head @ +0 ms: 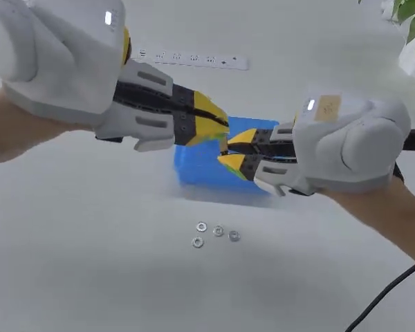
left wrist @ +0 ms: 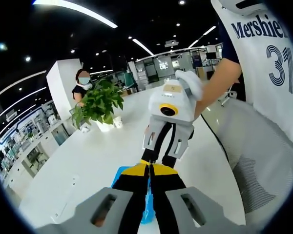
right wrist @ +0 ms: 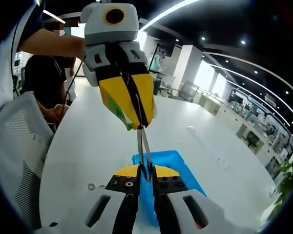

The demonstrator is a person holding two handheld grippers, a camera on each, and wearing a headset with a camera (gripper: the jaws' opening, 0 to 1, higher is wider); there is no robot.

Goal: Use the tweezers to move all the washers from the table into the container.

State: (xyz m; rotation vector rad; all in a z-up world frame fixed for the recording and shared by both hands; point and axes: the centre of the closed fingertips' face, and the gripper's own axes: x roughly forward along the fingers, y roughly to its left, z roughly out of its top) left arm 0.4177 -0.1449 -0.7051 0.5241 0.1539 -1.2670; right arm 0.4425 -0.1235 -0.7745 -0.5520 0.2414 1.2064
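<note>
In the head view the tweezers are hidden where both grippers meet, and the grippers cover part of the blue container [head: 197, 173]. The right gripper view shows the tweezers [right wrist: 142, 151]: the left gripper [right wrist: 139, 122] is clamped on their upper part, and the right gripper [right wrist: 146, 174] is closed on their lower end. Four washers [head: 218, 231] lie on the table [head: 90, 263], between the container and its near edge. A jersey [left wrist: 263, 58] reads "31"; the word above it is cut off.

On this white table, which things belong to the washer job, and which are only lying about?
For the job: thin metal tweezers; four small silver ring washers; blue rectangular plastic container.
Lying about: long white power strip; green leafy potted plant.
</note>
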